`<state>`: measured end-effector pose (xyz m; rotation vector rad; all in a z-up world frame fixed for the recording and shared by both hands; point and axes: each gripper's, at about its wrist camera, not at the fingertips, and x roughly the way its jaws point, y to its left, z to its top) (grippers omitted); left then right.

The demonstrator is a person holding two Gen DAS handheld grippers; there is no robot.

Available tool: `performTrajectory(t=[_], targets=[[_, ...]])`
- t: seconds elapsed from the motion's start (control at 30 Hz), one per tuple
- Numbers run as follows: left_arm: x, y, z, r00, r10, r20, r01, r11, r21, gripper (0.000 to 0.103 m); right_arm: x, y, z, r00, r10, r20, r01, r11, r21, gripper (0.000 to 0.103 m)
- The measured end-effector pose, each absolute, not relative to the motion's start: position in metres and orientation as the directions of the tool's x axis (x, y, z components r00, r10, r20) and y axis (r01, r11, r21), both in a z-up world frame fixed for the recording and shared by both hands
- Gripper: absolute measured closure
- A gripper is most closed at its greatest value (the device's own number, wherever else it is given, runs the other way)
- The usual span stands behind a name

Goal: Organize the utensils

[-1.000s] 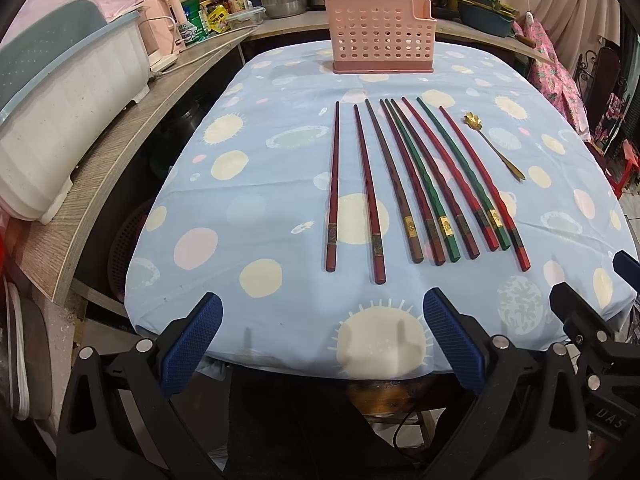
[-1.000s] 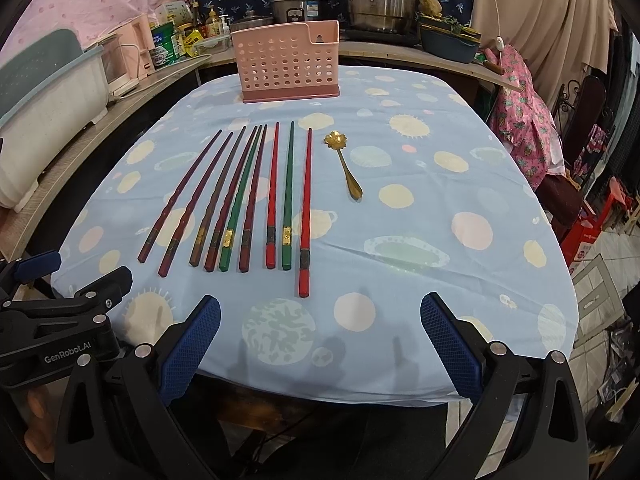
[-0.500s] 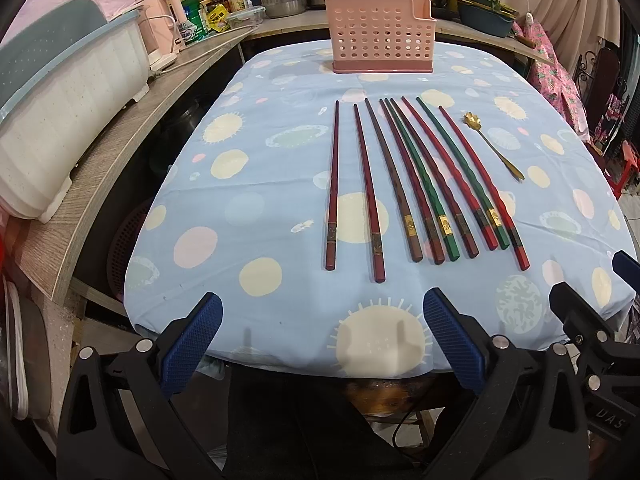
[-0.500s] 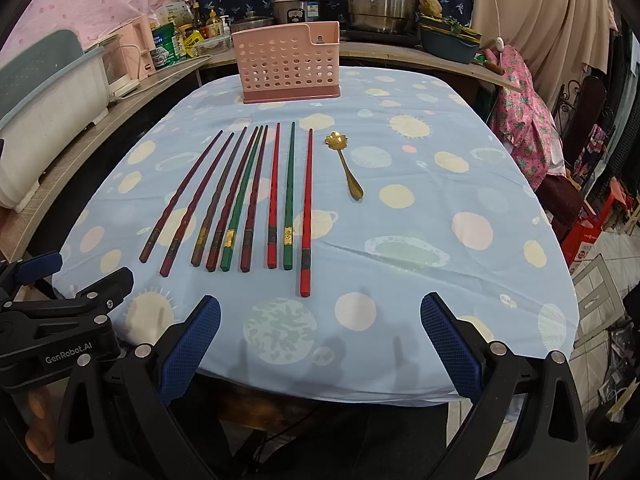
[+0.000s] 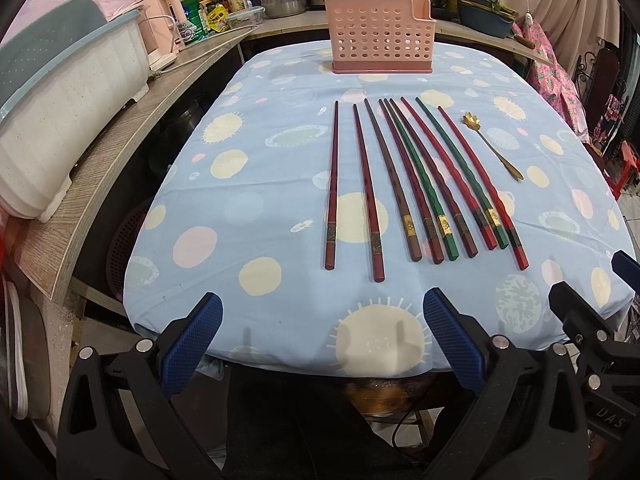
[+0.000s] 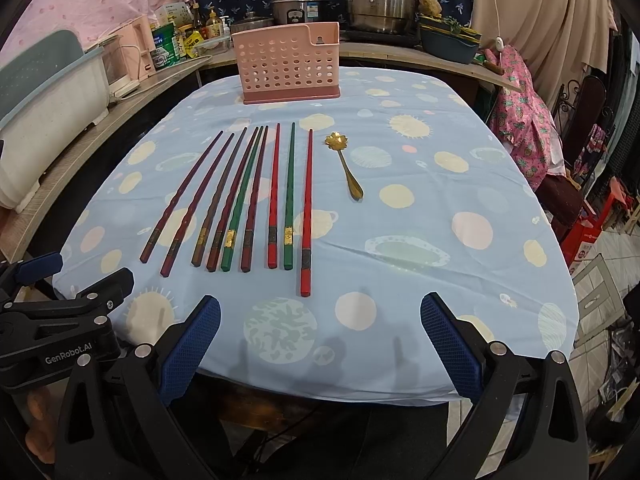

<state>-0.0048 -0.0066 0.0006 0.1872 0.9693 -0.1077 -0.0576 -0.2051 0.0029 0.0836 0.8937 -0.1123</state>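
Observation:
Several red, brown and green chopsticks (image 5: pixel 424 184) (image 6: pixel 248 196) lie side by side on the blue dotted tablecloth (image 5: pixel 260 168) (image 6: pixel 440 200). To their right rests a gold spoon (image 5: pixel 494 146) (image 6: pixel 347 164) with a flower-shaped bowl. A pink perforated utensil holder (image 5: pixel 380 34) (image 6: pixel 288 62) stands upright at the table's far end. My left gripper (image 5: pixel 320 340) hovers open at the near table edge, short of the chopsticks. Further right along the same edge, my right gripper (image 6: pixel 318 334) is open too, holding nothing.
A wooden counter (image 5: pixel 100 152) runs along the left with a white and teal dish rack (image 5: pixel 60 112). Pots, bottles and a dark basin (image 6: pixel 450 42) crowd the back counter. Pink patterned cloth (image 6: pixel 520 120) and a red stool (image 6: pixel 616 200) are on the right.

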Motion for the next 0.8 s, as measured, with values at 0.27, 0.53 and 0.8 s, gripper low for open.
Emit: performTrajectory(t=[0.27, 0.53, 0.8], targets=[[-0.0049, -0.0072, 0.0003, 0.562, -0.009, -0.827, 0.176, 0.978, 0.109, 0.007, -0.0578, -0.2054, 0.0025, 0.621, -0.062, -0.781, 0.132, 0.991, 0.027, 0.007], [-0.0059, -0.0091, 0.0004, 0.561, -0.01, -0.827, 0.175, 0.979, 0.108, 0.007, -0.058, -0.2052, 0.0025, 0.621, -0.062, -0.781, 0.133, 0.991, 0.027, 0.007], [-0.0056, -0.0077, 0.0004, 0.56, -0.01, -0.828, 0.175, 0.979, 0.106, 0.007, -0.0581, -0.2053, 0.0025, 0.621, -0.061, -0.781, 0.132, 0.991, 0.028, 0.007]])
